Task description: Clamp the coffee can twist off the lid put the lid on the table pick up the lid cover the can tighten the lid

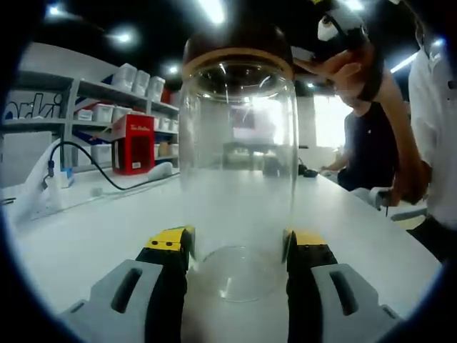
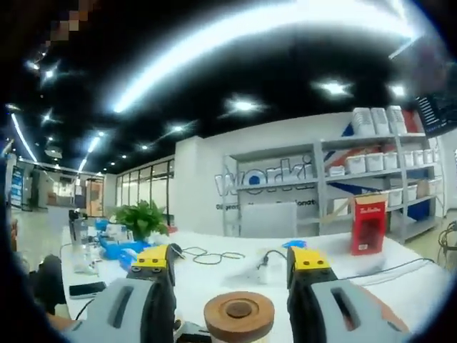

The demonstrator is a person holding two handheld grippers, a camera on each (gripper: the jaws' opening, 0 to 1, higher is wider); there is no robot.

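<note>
A clear glass coffee can (image 1: 238, 164) stands upright on the white table (image 1: 93, 236) in the left gripper view. My left gripper (image 1: 237, 239) is shut on its base, one yellow-tipped jaw pressed against each side. A brown wooden lid (image 1: 235, 44) sits on top of the can. A hand holds the right gripper (image 1: 335, 28) just up and to the right of the lid. In the right gripper view the same lid (image 2: 238, 314) lies low between the jaws of my right gripper (image 2: 230, 261), which is open with a gap on both sides.
A red box (image 1: 132, 143) and a black cable (image 1: 93, 171) lie at the table's far left, before shelves of white bins (image 1: 136, 78). A person in a dark shirt (image 1: 368, 143) stands at the right. A plant (image 2: 143, 214) and a phone (image 2: 87, 289) sit on another table.
</note>
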